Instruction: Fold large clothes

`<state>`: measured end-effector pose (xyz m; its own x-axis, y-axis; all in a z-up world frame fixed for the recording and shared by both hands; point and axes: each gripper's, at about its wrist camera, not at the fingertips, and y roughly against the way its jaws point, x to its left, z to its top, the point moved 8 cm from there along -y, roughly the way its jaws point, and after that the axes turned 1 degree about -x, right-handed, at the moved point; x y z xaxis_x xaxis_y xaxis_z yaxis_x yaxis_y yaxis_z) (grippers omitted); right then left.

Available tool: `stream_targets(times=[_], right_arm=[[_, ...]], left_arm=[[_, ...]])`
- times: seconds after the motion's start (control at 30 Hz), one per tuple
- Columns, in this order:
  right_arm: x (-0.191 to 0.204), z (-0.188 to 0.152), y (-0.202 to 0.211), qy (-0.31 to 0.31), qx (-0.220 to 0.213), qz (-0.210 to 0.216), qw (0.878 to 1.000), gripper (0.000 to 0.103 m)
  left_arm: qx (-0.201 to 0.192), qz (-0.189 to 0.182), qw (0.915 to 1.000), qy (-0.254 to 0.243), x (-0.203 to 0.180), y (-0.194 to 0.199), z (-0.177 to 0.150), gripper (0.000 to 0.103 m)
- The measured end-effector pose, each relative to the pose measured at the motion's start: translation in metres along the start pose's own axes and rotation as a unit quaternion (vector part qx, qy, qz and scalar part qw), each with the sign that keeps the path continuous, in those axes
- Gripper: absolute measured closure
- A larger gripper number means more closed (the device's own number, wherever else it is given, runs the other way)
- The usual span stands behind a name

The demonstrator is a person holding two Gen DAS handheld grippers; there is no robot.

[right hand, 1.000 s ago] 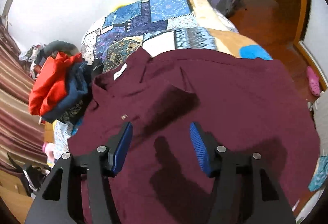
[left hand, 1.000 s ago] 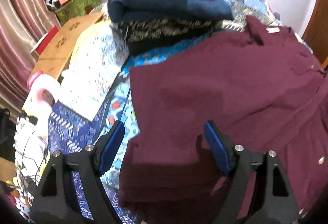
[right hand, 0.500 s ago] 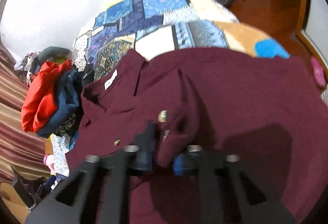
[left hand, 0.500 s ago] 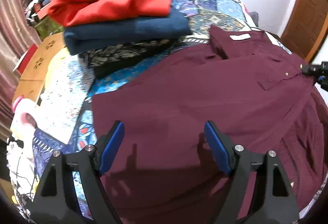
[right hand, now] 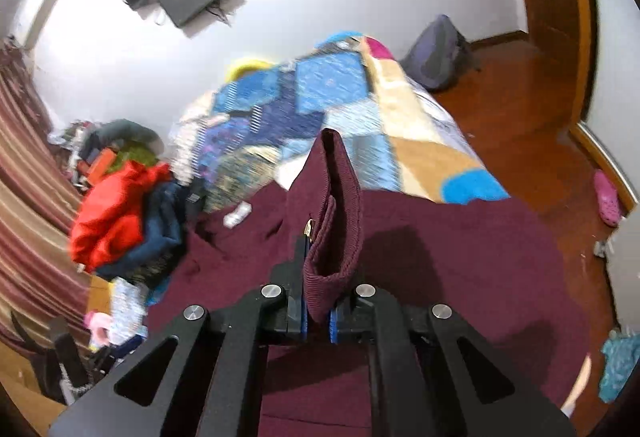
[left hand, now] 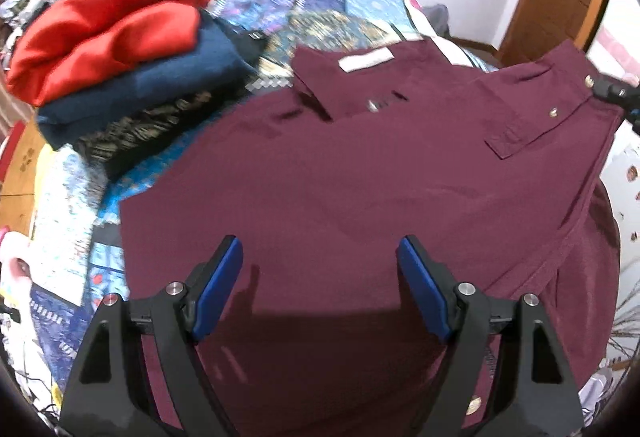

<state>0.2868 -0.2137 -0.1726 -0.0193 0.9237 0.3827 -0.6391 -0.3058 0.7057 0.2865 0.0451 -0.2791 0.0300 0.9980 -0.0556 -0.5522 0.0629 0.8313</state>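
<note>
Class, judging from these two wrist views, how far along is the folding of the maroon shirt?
Done: a stack of folded clothes sits on the bed. In hand: the right gripper is shut on a raised fold of the maroon shirt; the left gripper hovers open over it. Left: the shirt lies mostly spread, unfolded.

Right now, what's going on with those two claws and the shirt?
Right gripper shut on maroon shirt, placket raised. Left gripper open above shirt. Folded clothes stack beside, clear.

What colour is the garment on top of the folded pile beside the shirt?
Red. It lies on a navy garment; clearest in the left wrist view.
</note>
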Motion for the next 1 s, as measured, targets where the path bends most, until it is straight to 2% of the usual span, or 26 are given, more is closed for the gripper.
stream_targets(times=[0.17,0.27,0.37,0.5,0.63,0.83,1.0], right_arm=[[-0.043,-0.039,-0.032,-0.002,0.061,-0.057,0.997,0.095],[-0.062,-0.062,-0.046,-0.011,0.091,-0.072,0.993,0.085],[-0.068,-0.066,-0.041,-0.016,0.082,-0.076,0.994,0.075],[-0.069,-0.060,-0.031,-0.007,0.079,-0.092,0.993,0.074],[-0.075,-0.053,-0.014,-0.009,0.071,-0.083,0.994,0.074],[-0.098,-0.036,0.024,-0.032,0.023,-0.097,0.994,0.074],[-0.133,-0.029,0.055,-0.061,-0.003,-0.121,0.991,0.065]], left_arm=[[0.021,0.008,0.9995,-0.022,-0.015,-0.017,-0.020,0.022],[0.019,0.007,0.9997,-0.010,-0.012,-0.017,-0.024,0.019],[0.025,0.004,0.9997,-0.002,-0.009,-0.017,-0.025,0.018],[0.025,0.014,0.9995,-0.010,-0.011,-0.013,-0.023,0.018],[0.018,0.011,0.9996,-0.017,-0.016,-0.007,-0.017,0.018],[-0.011,0.003,0.9995,-0.030,-0.034,0.007,0.010,0.018],[-0.037,-0.014,0.9988,-0.030,-0.052,0.016,0.038,0.018]])
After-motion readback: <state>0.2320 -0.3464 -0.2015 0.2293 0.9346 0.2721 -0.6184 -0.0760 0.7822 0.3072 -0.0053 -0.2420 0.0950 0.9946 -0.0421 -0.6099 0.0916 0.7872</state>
